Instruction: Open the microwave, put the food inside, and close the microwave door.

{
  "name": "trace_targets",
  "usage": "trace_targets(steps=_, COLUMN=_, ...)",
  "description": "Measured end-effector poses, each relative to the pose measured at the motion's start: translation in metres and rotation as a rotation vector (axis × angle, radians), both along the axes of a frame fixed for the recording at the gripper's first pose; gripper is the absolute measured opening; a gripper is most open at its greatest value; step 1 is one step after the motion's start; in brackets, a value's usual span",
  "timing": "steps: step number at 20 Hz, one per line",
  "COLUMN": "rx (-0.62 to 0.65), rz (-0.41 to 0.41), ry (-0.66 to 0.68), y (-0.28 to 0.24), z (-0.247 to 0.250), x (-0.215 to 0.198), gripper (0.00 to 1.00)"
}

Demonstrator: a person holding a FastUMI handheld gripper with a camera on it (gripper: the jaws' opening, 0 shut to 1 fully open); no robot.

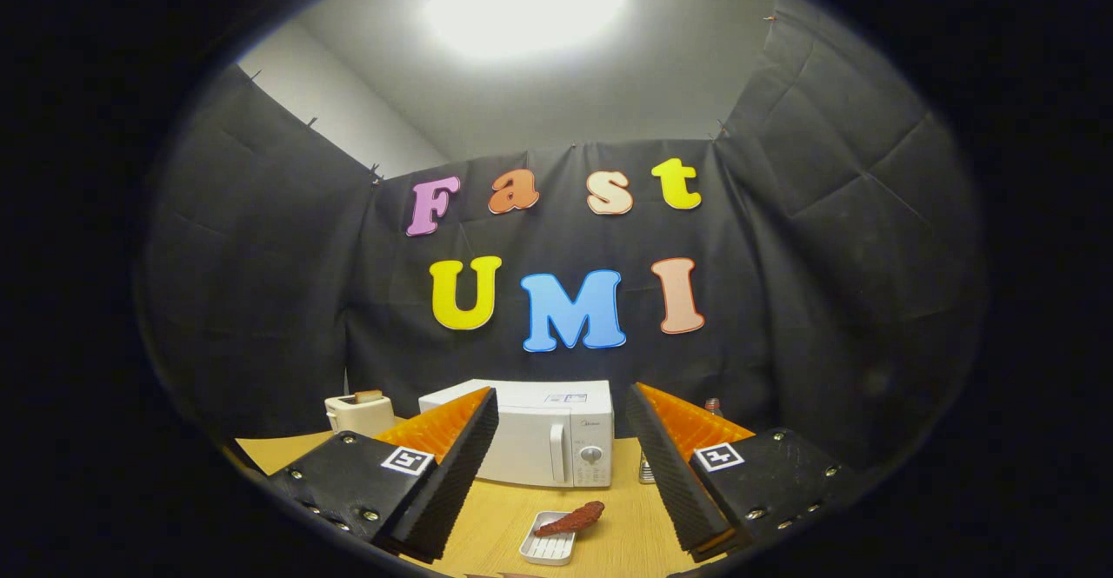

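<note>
The hand-held gripper (pixel 556 465) hangs above the near side of the bench (pixel 626 534), its fingers spread wide and grasping nothing. Beyond them, at twelve o'clock, stands the white microwave (pixel 530 435) with its door shut; the vertical door handle (pixel 556 465) sits just left of the control panel and dial (pixel 590 455). Closer in, at about six o'clock from the microwave, a small white tray (pixel 546 548) lies on the bench with the reddish piece of food (pixel 572 520) resting across its far rim, half hanging off.

No step of the task looks begun, so the risks lie ahead. The handle is slim and close to the dial; an approach drifting toward three o'clock would likely catch the controls instead. A sharp pull could drag the light-looking oven forward along the bench toward the tray. The door seems to be hinged at nine o'clock, so its swing may sweep near the toaster (pixel 358 413) at ten o'clock. The food, perched unevenly, could roll off if the tray is nudged or lifted tilted. A small bottle (pixel 713 405) at two o'clock stands partly hidden behind the right finger.
</note>
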State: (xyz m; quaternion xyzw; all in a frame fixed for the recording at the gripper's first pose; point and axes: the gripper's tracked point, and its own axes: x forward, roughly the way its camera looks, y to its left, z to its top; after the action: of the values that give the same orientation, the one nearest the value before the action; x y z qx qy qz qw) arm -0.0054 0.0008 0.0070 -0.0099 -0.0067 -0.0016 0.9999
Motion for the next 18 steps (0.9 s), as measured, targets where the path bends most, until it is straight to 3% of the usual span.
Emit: trace_targets(steps=18, rx=-0.032, rz=0.012, ry=0.067, y=0.017, z=-0.042, x=0.033, gripper=0.94)
